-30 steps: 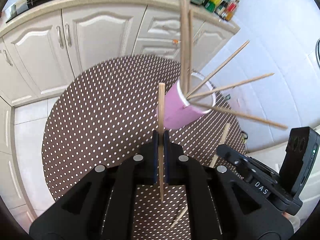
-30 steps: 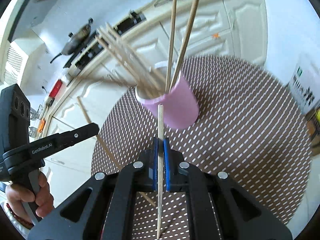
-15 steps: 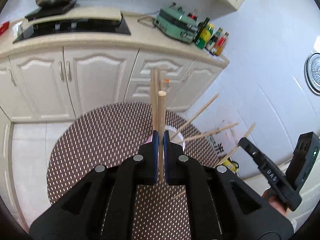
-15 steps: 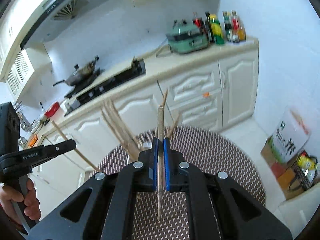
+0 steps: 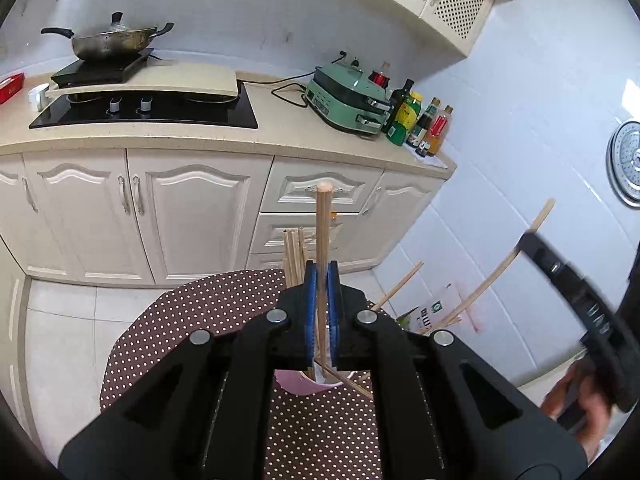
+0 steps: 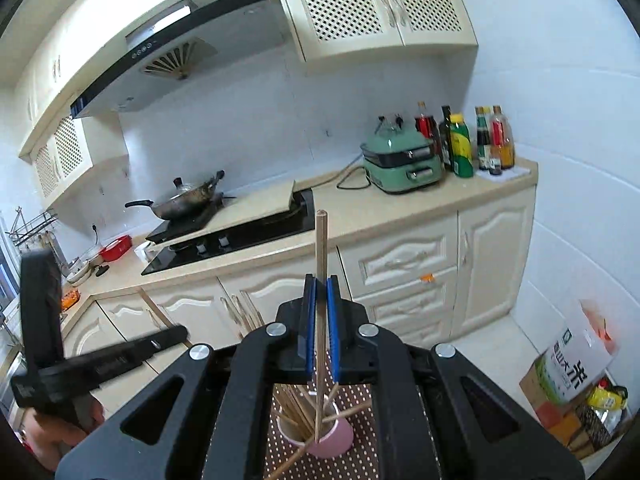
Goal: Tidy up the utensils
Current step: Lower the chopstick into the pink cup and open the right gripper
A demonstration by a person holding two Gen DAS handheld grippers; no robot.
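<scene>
A pink cup [image 6: 332,438] holding several wooden chopsticks stands on the brown dotted round table [image 5: 192,320]. It shows under my left gripper too [image 5: 300,386]. My left gripper [image 5: 321,276] is shut on one upright chopstick [image 5: 322,232], its lower end over the cup's mouth. My right gripper [image 6: 321,292] is shut on another upright chopstick [image 6: 321,248], its lower end inside the cup. Each gripper shows in the other's view: the right at the right edge [image 5: 576,308], the left at the left edge [image 6: 120,356].
White kitchen cabinets [image 5: 160,208] and a counter with a black hob [image 5: 148,110], a wok [image 5: 112,42], a green appliance [image 6: 404,164] and several bottles [image 6: 472,144] lie behind the table. A carton and bags [image 6: 572,376] sit on the floor at the right.
Both grippers rose and tilted up, so the kitchen now fills the views and the cup sits low beneath them. Both chopsticks now stand over or in the cup.
</scene>
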